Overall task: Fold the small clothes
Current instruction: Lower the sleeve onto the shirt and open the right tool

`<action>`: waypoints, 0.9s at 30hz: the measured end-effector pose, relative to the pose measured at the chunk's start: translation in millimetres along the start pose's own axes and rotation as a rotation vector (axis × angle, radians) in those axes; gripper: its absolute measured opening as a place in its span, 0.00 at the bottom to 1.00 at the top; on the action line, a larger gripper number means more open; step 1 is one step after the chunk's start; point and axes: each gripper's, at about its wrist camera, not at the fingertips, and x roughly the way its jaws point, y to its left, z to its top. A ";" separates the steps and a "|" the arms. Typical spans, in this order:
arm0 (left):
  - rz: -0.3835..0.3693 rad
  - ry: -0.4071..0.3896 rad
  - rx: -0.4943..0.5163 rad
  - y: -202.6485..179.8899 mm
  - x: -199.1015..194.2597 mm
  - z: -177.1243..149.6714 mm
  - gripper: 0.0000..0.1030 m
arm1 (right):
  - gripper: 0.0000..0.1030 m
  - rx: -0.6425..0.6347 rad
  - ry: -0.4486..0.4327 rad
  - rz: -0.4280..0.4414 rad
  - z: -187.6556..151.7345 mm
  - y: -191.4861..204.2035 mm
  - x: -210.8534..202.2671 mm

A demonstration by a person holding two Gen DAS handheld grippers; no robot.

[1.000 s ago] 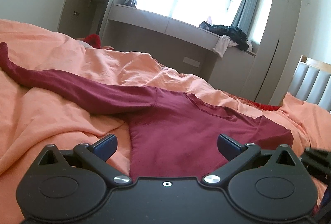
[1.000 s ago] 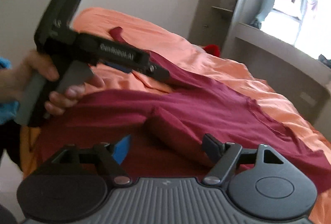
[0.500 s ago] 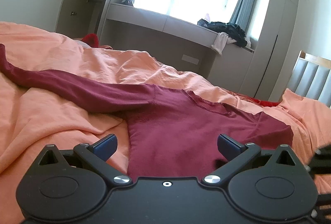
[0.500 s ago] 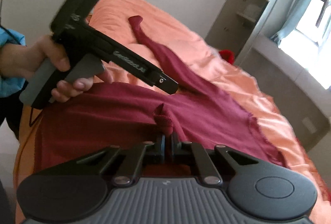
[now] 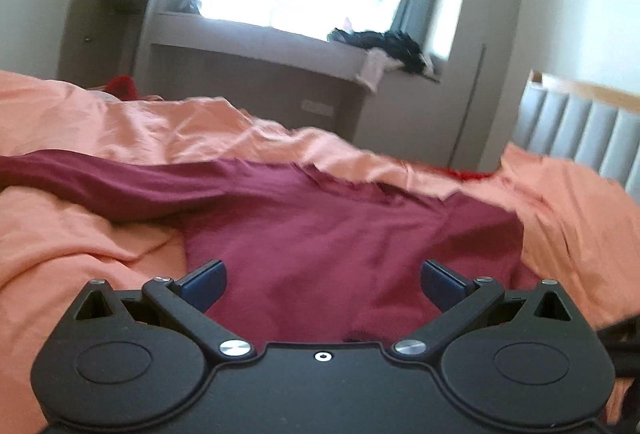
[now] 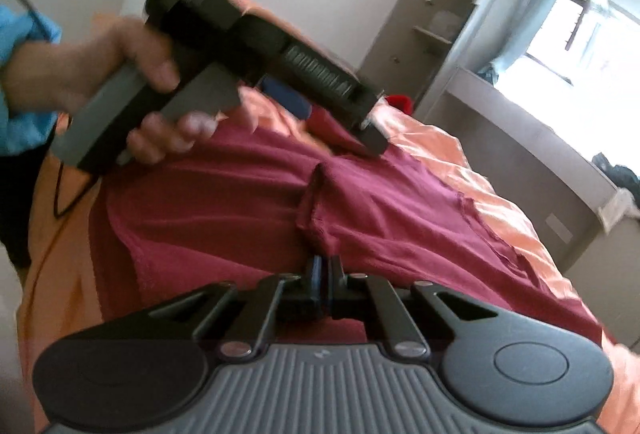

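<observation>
Maroon fabric is bunching up between the fingers of your right gripper (image 6: 322, 270), which are pressed together on a raised fold of the long-sleeved shirt (image 6: 248, 201). You are holding that pinch near the camera, with the fold standing up from the shirt's body. The shirt is lying spread over the orange bedding (image 5: 80, 234), one sleeve (image 5: 80, 177) stretching away to the left. Your left gripper (image 5: 322, 284) is hovering over the shirt's near part with its blue-padded fingers (image 5: 202, 284) spread wide and gripping nothing. Your left hand (image 6: 132, 81) is wrapping around its grey handle. Dark clothes (image 5: 384, 45) are sitting on the far window ledge (image 5: 256, 41).
</observation>
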 end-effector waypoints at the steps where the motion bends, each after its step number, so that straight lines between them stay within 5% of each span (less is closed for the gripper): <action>1: 0.002 0.016 0.011 -1.5 3.7 -2.7 1.00 | 0.15 0.034 -0.013 -0.003 -3.5 -5.1 -4.6; 2: -0.001 0.034 0.017 -3.1 7.3 -4.8 1.00 | 0.27 0.071 -0.028 -0.015 -7.5 -12.4 -8.3; 5: -0.036 0.080 0.020 -2.9 14.5 -8.3 1.00 | 0.41 0.158 -0.047 -0.078 -18.7 -36.5 -22.2; 10: -0.081 0.110 0.050 -6.6 17.1 -14.1 1.00 | 0.66 0.222 -0.024 -0.391 -39.6 -94.1 -33.2; 14: -0.100 0.150 0.105 -13.8 21.6 -20.6 1.00 | 0.62 0.267 0.090 -0.607 -67.1 -140.3 -14.9; 18: -0.098 0.155 0.139 -16.5 21.9 -24.6 1.00 | 0.56 0.185 0.170 -0.717 -89.6 -169.2 12.3; 22: -0.098 0.156 0.147 -16.2 22.8 -26.2 1.00 | 0.43 0.116 0.193 -0.735 -101.1 -186.6 36.5; 27: -0.154 0.112 0.119 -9.7 14.1 -13.4 1.00 | 0.42 -0.042 0.160 -0.711 -100.4 -182.0 73.4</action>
